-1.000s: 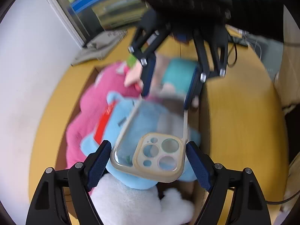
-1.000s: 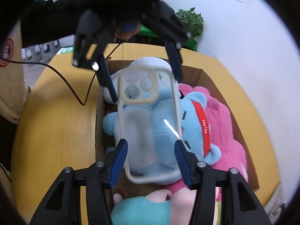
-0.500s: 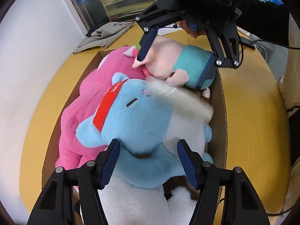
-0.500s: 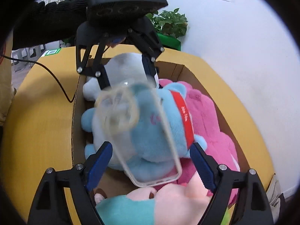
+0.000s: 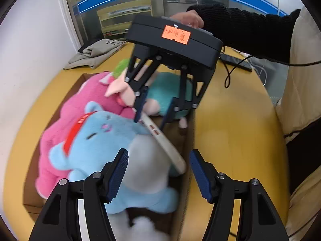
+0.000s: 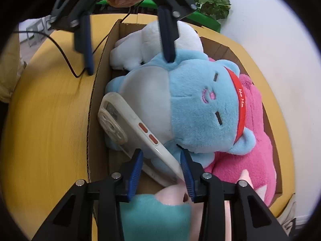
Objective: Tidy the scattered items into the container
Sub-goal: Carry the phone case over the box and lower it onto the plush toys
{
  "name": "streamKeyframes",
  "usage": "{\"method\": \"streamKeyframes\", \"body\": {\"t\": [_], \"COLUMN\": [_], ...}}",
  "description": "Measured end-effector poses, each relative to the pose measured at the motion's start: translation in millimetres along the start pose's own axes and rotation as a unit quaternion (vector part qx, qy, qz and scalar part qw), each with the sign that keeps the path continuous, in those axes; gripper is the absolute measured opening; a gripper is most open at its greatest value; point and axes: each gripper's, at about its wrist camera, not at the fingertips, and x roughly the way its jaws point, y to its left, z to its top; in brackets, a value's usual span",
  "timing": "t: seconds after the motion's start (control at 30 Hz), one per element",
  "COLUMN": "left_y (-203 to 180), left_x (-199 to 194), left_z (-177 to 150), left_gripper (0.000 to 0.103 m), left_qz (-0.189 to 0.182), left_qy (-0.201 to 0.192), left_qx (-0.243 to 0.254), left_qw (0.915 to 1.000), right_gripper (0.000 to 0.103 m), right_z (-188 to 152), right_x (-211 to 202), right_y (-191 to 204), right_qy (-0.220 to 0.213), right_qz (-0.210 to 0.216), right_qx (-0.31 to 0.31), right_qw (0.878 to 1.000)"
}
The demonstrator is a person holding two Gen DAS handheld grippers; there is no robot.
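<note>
My right hand-held gripper [image 6: 161,165] has just closed on the phone case [image 6: 132,128] to wedge it beside the blue plush [image 6: 192,104] in the box [image 6: 100,76], while my left hand-held gripper [image 5: 157,171] hangs open and empty.

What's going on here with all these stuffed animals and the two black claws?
A person is tidying loose things into a cardboard box on a yellow table, using a handheld claw in each hand. The box already holds plush toys: a blue one, a pink one and a white one. The right claw has just been closing, and a clear phone case sits between its fingers, wedged between the blue toy and the box wall. The left claw hovers open above it, holding nothing.
</note>
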Motion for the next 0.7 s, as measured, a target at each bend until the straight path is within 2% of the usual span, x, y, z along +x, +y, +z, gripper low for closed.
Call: {"method": "streamKeyframes", "body": {"t": [0.03, 0.07, 0.1, 0.2, 0.27, 0.37, 0.43, 0.47, 0.5, 0.57, 0.63, 0.7], "left_y": [-1.9, -4.8, -7.5, -9.5, -5.0, 5.8, 11.1, 13.7, 15.7, 20.0, 23.0, 21.4], "left_x": [3.5, 6.1, 8.3, 19.2, 27.9, 33.7, 33.5, 34.0, 34.5, 35.5, 37.2, 42.0], "left_z": [1.5, 2.8, 4.2, 8.4, 6.6, 1.7, 1.4, 1.2, 0.9, -0.7, -2.9, -4.3], "left_gripper": [0.068, 0.068, 0.068, 0.067, 0.047, 0.042, 0.034, 0.028, 0.025, 0.019, 0.019, 0.019], "left_qz": [-0.002, -0.004, -0.008, -0.009, -0.011, -0.023, -0.031, -0.031, -0.032, -0.039, -0.053, -0.067], "left_qy": [-0.001, -0.003, -0.004, 0.006, 0.024, 0.025, 0.022, 0.022, 0.023, 0.024, 0.028, 0.041], "left_qx": [-0.002, -0.003, -0.003, -0.005, -0.018, -0.055, -0.077, -0.089, -0.098, -0.119, -0.140, -0.152], "left_qw": [1.0000, 1.0000, 1.0000, 0.9999, 0.9995, 0.9979, 0.9963, 0.9953, 0.9945, 0.9918, 0.9884, 0.9853], "right_gripper": [0.032, 0.021, 0.001, 0.001, 0.001, 0.001, 0.007, 0.021, 0.045, 0.070, 0.071, 0.070], "right_z": [0.7, 2.2, 3.6, 9.4, 10.5, 6.7, 3.9, 3.1, 3.1, 5.6, 9.5, 10.2], "right_x": [-2.2, -6.8, -11.9, -28.7, -26.3, -12.3, -11.1, -12.5, -14.4, -17.9, -19.9, -8.8], "right_y": [1.2, 2.0, 1.1, -0.8, 2.4, 7.2, 3.4, -1.1, -7.4, -21.0, -30.2, -40.4], "right_qy": [0.000, -0.004, -0.013, -0.033, -0.013, 0.021, 0.020, 0.015, 0.011, 0.007, 0.010, 0.041], "right_qz": [-0.005, -0.012, -0.016, -0.008, 0.000, 0.011, 0.009, 0.008, 0.007, -0.004, 0.007, 0.045], "right_qx": [-0.005, -0.009, -0.006, 0.001, -0.007, -0.027, -0.031, -0.032, -0.031, -0.031, -0.039, -0.050], "right_qw": [1.000, 1.000, 1.000, 0.999, 1.000, 0.999, 0.999, 0.999, 0.999, 0.999, 0.999, 0.997]}}
